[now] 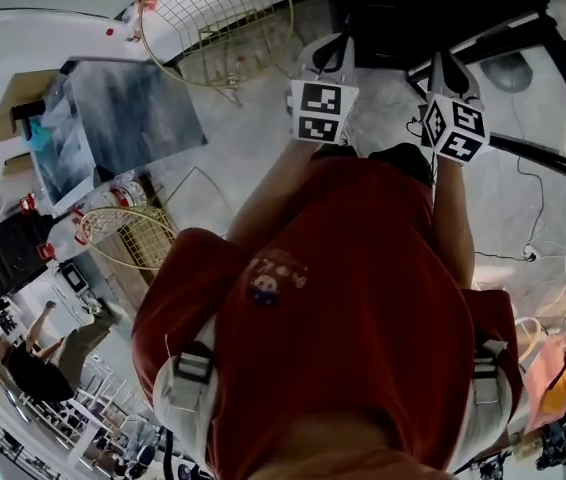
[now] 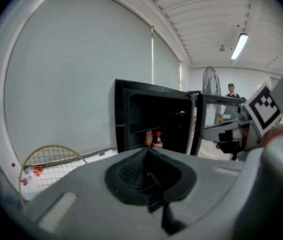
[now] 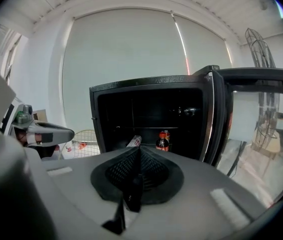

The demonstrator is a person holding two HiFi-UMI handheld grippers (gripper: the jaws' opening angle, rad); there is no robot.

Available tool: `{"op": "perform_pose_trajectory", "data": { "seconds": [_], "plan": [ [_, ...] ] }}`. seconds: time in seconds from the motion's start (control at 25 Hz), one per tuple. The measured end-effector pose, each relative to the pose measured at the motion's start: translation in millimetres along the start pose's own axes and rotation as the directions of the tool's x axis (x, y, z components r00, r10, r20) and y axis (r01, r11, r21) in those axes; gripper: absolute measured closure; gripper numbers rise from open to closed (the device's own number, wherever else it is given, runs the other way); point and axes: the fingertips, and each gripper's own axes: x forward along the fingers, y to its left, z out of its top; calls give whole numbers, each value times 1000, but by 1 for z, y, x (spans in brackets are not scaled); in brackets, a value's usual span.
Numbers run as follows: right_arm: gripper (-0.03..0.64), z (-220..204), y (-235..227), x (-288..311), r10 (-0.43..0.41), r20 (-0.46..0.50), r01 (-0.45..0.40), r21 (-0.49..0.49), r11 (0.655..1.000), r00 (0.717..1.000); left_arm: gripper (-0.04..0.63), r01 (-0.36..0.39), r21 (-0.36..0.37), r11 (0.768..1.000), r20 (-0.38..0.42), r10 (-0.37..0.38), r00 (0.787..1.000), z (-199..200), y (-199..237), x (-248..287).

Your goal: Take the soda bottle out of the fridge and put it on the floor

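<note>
The black fridge [image 3: 146,114] stands ahead with its door [image 3: 220,119] swung open to the right. On its lower shelf stands the soda bottle [image 3: 162,142], dark with a red cap, also seen in the left gripper view [image 2: 157,140]. A can [image 2: 149,138] stands beside it and a white pack [image 3: 134,141] leans at its left. My left gripper [image 2: 146,152] and right gripper [image 3: 137,149] are both shut and empty, well short of the fridge. In the head view the left gripper [image 1: 333,53] and right gripper [image 1: 451,73] point at the fridge [image 1: 413,8].
A round wire frame [image 2: 51,164] lies on the floor left of the fridge [image 1: 218,18]; another [image 1: 128,236] lies nearer. A standing fan [image 2: 210,84] and a person [image 2: 230,91] are to the right. Cables [image 1: 543,218] trail over the floor.
</note>
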Motion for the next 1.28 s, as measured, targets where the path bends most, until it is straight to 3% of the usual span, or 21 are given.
{"op": "perform_pose_trajectory", "data": {
  "seconds": [0.24,0.44,0.68,0.88,1.04,1.28],
  "plan": [
    [615,-3,-32,29,-8,9,8,-6,1000,1000,595,-45,5,999,0,45,999,-3,-3,26],
    [617,-1,-67,42,60,11,-60,-14,998,998,595,-129,-19,992,-9,128,992,-1,-21,56],
    [617,-8,-99,47,173,-28,-174,-31,984,984,595,-267,-77,961,-14,267,964,4,-43,77],
    [615,-26,-111,43,241,-52,-242,-30,970,969,595,-337,-96,936,-46,335,941,-6,-71,76],
    [615,-30,-106,39,279,-63,-283,-62,957,958,595,-363,-127,923,-35,361,932,-9,-80,70],
    [615,-41,-96,32,257,-61,-260,-34,965,964,595,-329,-91,940,-23,329,944,-15,-86,59]
  ]
}}
